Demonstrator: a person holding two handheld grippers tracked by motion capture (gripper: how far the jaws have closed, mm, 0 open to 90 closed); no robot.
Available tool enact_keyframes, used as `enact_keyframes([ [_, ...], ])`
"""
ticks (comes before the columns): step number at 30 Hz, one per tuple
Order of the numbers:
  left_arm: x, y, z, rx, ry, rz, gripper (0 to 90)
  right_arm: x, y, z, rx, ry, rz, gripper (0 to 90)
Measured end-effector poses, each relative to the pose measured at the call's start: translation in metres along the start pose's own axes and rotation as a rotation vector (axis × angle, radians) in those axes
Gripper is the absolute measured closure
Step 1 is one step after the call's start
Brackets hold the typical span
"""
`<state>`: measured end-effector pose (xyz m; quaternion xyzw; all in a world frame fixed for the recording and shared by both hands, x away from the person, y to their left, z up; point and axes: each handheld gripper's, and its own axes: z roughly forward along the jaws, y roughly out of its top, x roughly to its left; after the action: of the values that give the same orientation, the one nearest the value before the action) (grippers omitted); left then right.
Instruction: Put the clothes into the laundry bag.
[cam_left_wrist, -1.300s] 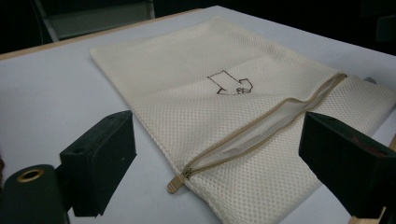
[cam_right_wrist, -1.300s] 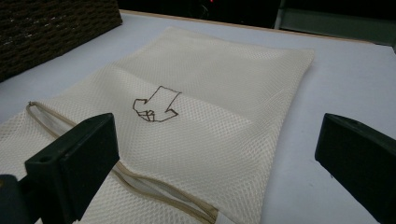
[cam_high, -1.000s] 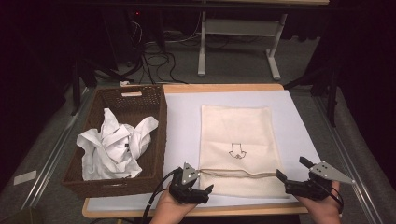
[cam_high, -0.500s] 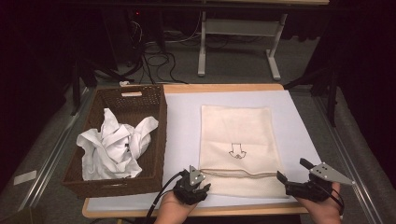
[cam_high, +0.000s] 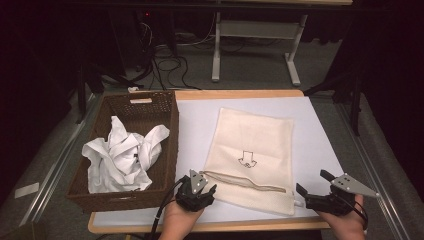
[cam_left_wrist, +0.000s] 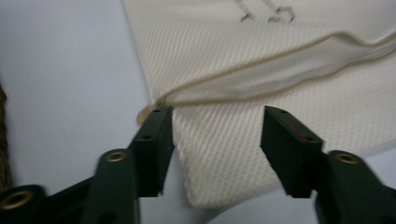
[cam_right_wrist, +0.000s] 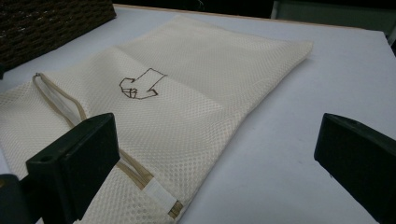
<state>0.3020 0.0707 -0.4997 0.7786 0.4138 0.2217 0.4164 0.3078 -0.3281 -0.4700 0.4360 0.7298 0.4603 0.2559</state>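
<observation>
The cream mesh laundry bag (cam_high: 252, 159) lies flat on the white table (cam_high: 195, 120), just right of the wicker basket (cam_high: 165, 145), where the crumpled white garment (cam_high: 122, 155) waits unpacked. The left gripper (cam_left_wrist: 215, 135), jaws parted and just reopened, straddles the bag's near-left corner by the zipper opening (cam_left_wrist: 280, 74) without pinching it. The right gripper (cam_right_wrist: 215, 163) gapes empty off the bag's near-right corner. Opening the bag seems barely begun. The zipper pull is hard to make out.
</observation>
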Motion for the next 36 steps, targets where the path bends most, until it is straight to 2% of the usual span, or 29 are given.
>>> enact_keyframes([
  [3, -0.003, 0.002, -0.008, -0.066, -0.043, 0.006, 33.7, -0.001, 0.000, 0.002, 0.001, 0.002, -0.004, 0.8],
  [6, -0.003, 0.003, -0.015, -0.114, -0.095, -0.002, 32.2, -0.001, 0.000, 0.006, 0.008, 0.004, 0.000, 1.3],
  [7, -0.002, 0.003, -0.016, -0.121, -0.099, -0.004, 32.0, -0.001, -0.001, 0.008, 0.015, 0.002, 0.006, 1.3],
  [8, -0.002, 0.004, -0.016, -0.111, -0.089, -0.007, 30.4, -0.002, 0.000, 0.013, 0.023, -0.001, 0.003, 2.2],
  [9, 0.000, 0.005, -0.016, -0.094, -0.113, -0.028, 30.4, -0.002, 0.000, 0.013, 0.023, -0.001, 0.003, 2.2],
  [11, 0.002, 0.010, -0.015, -0.053, -0.196, -0.077, 28.9, -0.005, 0.004, 0.027, 0.050, 0.015, -0.006, 6.1],
  [13, -0.001, 0.013, -0.018, -0.026, -0.239, -0.053, 26.4, -0.010, 0.013, 0.044, 0.092, 0.001, -0.012, 10.8],
  [15, -0.004, 0.007, -0.022, -0.038, -0.227, -0.007, 23.2, -0.016, 0.022, 0.060, 0.117, -0.031, -0.007, 16.6],
  [16, -0.004, 0.001, -0.023, -0.047, -0.214, 0.003, 22.2, -0.018, 0.027, 0.069, 0.126, -0.039, 0.001, 17.3],
  [18, -0.001, -0.002, -0.021, -0.005, -0.241, -0.030, 16.8, -0.025, 0.036, 0.091, 0.159, -0.069, -0.008, 17.5],
  [19, 0.001, -0.001, -0.021, -0.006, -0.245, -0.037, 15.6, -0.028, 0.040, 0.102, 0.185, -0.085, 0.009, 17.7],
  [22, 0.005, 0.001, -0.028, -0.063, -0.232, -0.046, 16.5, -0.036, 0.048, 0.128, 0.226, -0.122, -0.002, 25.2],
  [23, 0.006, 0.001, -0.030, -0.071, -0.236, -0.051, 16.7, -0.040, 0.051, 0.139, 0.240, -0.113, 0.014, 28.3],
  [25, 0.008, 0.001, -0.034, -0.065, -0.233, -0.050, 16.6, -0.045, 0.054, 0.154, 0.271, -0.133, 0.030, 30.1],
  [27, 0.010, 0.001, -0.035, -0.060, -0.235, -0.070, 15.6, -0.050, 0.056, 0.164, 0.284, -0.137, 0.058, 31.4],
  [28, 0.011, 0.001, -0.035, -0.061, -0.243, -0.078, 15.7, -0.052, 0.058, 0.169, 0.292, -0.155, 0.057, 32.1],
  [30, 0.009, 0.000, -0.034, -0.060, -0.243, -0.064, 15.7, -0.057, 0.060, 0.177, 0.311, -0.175, 0.069, 33.1],
  [33, 0.007, 0.001, -0.033, -0.052, -0.247, -0.044, 15.9, -0.067, 0.059, 0.186, 0.322, -0.186, 0.114, 41.0],
  [35, 0.007, 0.001, -0.034, -0.054, -0.256, -0.063, 15.9, -0.072, 0.055, 0.190, 0.336, -0.162, 0.158, 49.3],
  [36, 0.007, 0.001, -0.034, -0.059, -0.259, -0.069, 16.0, -0.071, 0.055, 0.190, 0.329, -0.181, 0.132, 56.7],
])
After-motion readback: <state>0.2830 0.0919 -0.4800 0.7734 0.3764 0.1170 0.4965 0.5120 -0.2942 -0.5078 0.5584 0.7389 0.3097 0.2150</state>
